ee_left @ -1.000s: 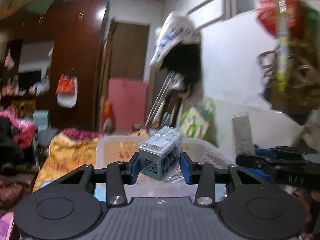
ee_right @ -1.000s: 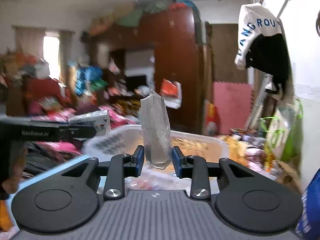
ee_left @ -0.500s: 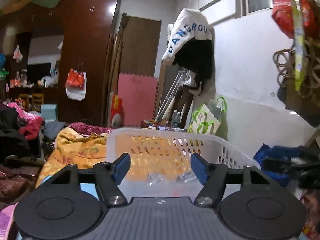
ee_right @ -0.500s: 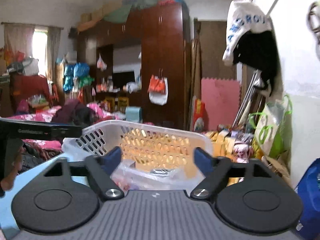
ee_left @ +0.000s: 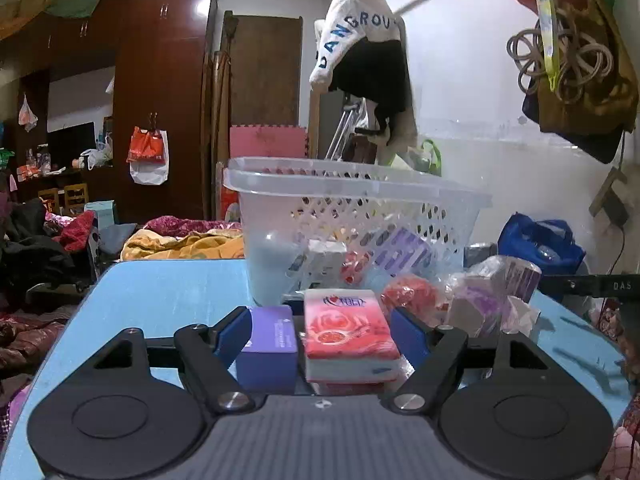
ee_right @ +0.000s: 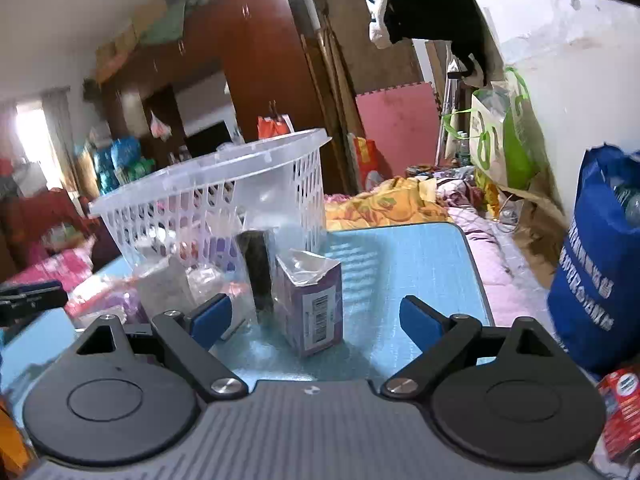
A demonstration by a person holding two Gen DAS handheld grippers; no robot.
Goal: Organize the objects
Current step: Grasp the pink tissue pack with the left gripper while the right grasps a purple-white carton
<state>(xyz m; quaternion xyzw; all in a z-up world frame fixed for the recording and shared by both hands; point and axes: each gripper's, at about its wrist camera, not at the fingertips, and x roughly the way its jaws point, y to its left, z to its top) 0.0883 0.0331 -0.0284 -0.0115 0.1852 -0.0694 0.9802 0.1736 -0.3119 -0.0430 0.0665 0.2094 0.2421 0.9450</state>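
A clear plastic basket (ee_left: 360, 208) (ee_right: 208, 192) with several packets inside stands on the blue table (ee_left: 160, 288). My left gripper (ee_left: 322, 336) is low over the table in front of it, its jaws opening. A purple box (ee_left: 268, 344) and a red-and-pink tissue pack (ee_left: 348, 332) lie side by side between its pads, not pressed. My right gripper (ee_right: 314, 320) is also opening. A purple box in clear wrap (ee_right: 312, 304) stands between its fingers, free of both pads, with a black upright item (ee_right: 258, 272) just behind.
Wrapped packets (ee_left: 492, 296) and a red bundle (ee_left: 408, 292) lie on the table right of the tissue pack. A blue bag (ee_right: 600, 272) stands off the table's right edge. Bedding and clothes (ee_right: 384, 204) surround the table. The other gripper's tip (ee_right: 28, 296) shows at the left.
Both grippers let go of what they held over the basket, a small printed box on the left and a clear packet on the right. Both opened and dropped to table level.
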